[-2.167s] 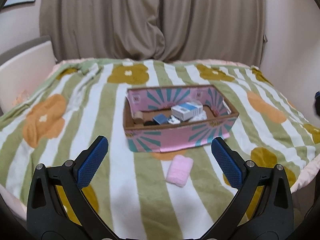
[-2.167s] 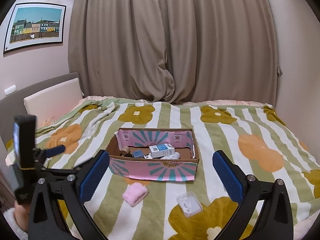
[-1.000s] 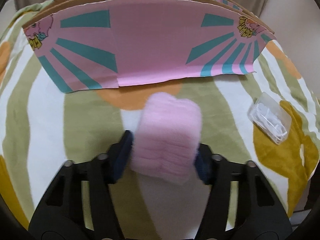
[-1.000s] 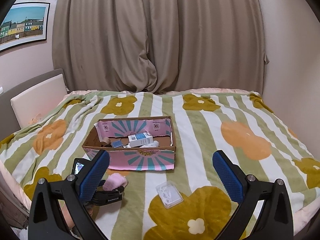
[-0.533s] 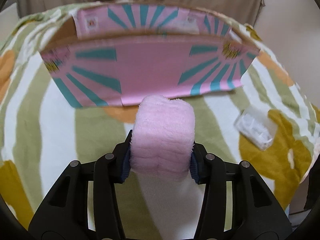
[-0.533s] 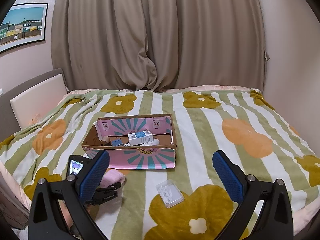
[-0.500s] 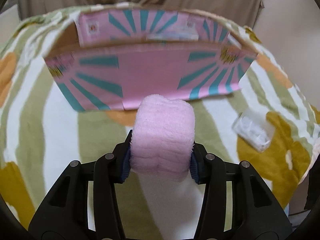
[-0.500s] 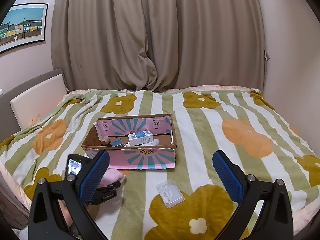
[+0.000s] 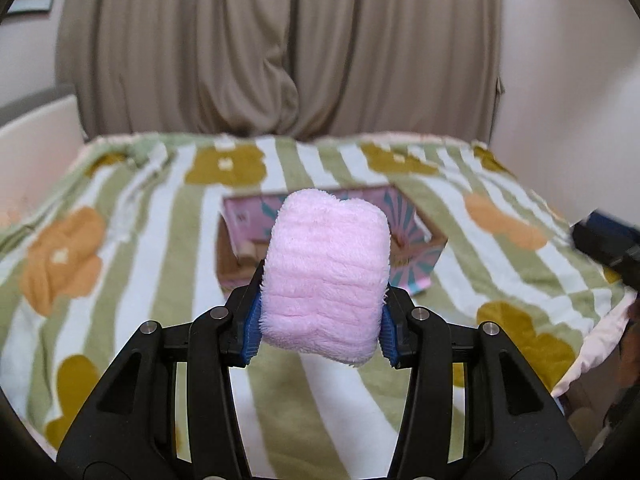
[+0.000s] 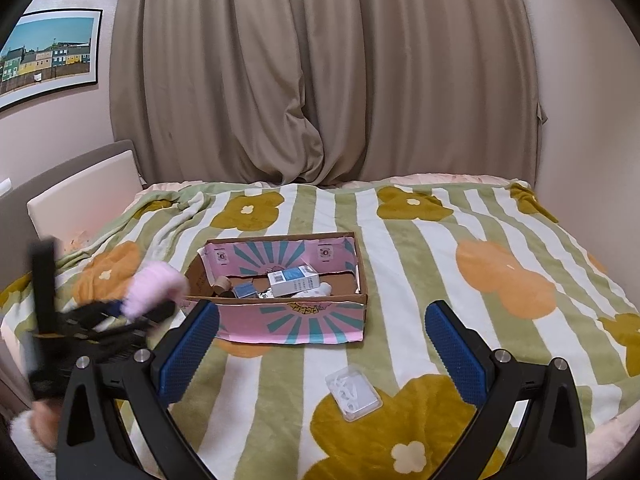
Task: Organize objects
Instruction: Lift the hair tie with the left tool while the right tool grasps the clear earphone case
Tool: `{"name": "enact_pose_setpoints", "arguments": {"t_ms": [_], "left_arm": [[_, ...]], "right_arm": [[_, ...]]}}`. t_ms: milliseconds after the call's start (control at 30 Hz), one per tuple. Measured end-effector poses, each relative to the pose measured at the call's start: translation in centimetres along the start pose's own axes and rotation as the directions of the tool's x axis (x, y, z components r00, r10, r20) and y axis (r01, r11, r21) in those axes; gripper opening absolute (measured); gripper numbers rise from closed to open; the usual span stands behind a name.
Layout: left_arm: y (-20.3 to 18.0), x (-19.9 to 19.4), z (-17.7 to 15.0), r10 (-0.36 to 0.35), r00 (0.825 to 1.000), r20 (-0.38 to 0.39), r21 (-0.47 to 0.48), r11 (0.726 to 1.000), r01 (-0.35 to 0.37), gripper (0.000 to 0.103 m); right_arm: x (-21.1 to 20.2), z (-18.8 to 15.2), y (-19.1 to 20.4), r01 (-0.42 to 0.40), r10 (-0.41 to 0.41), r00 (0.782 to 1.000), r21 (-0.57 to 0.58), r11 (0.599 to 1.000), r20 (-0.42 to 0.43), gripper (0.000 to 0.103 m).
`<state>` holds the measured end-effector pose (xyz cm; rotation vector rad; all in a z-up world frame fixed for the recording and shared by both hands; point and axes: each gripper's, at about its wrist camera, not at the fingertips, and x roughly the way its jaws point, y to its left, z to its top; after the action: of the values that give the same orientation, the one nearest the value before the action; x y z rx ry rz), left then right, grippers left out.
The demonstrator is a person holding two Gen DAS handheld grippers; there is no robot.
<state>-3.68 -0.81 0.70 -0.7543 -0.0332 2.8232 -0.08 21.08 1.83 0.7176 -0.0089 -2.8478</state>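
On the striped blanket (image 10: 400,264), our left gripper (image 9: 320,320) clamps the pink cloth (image 9: 326,280), apparently lifted; next we drop it into the box (image 10: 288,320). Our right gripper (image 10: 320,352) gapes, idle.

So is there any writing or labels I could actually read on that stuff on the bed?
None is readable.
White and blue carton in the box: print too small to read.
Square stickers on the box's back wall: too small.
Yellow emblem on the box front: blurred.
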Motion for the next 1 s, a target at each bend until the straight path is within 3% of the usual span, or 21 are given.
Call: {"name": "enact_pose_setpoints", "arguments": {"t_ms": [167, 300, 500, 700, 867, 1000], "left_arm": [[0.5, -4.2, 1.6, 0.025, 0.997, 0.075, -0.003, 1.000, -0.025, 0.043], [0.7, -5.3, 1.8, 0.042, 0.995, 0.095, 0.000, 0.999, -0.042, 0.043], [1.1, -5.9, 1.6, 0.049, 0.994, 0.101, -0.017, 0.999, -0.047, 0.043], [1.5, -6.2, 1.3, 0.061, 0.993, 0.103, -0.032, 0.998, -0.058, 0.043], [2.1, -6.4, 1.0, 0.082, 0.992, 0.096, -0.047, 0.996, -0.078, 0.043], [2.8, -6.7, 0.6, 0.096, 0.991, 0.091, -0.058, 0.994, -0.091, 0.043]], "right_arm": [[0.2, 0.1, 0.0, -0.005, 0.005, 1.000, -0.009, 1.000, 0.000, 0.103], [1.0, 0.3, -0.5, -0.035, 0.035, 0.999, -0.013, 0.999, -0.019, 0.103], [5.8, -0.4, -2.0, -0.087, 0.082, 0.983, -0.023, 0.996, -0.163, 0.103], [13.8, -4.5, -2.8, -0.082, 0.043, 0.918, -0.082, 0.993, -0.394, 0.103], [17.6, -7.3, -3.4, -0.105, 0.045, 0.867, -0.094, 0.990, -0.497, 0.103], [19.8, -9.2, -2.7, -0.116, -0.010, 0.826, -0.188, 0.975, -0.563, 0.093]]}}
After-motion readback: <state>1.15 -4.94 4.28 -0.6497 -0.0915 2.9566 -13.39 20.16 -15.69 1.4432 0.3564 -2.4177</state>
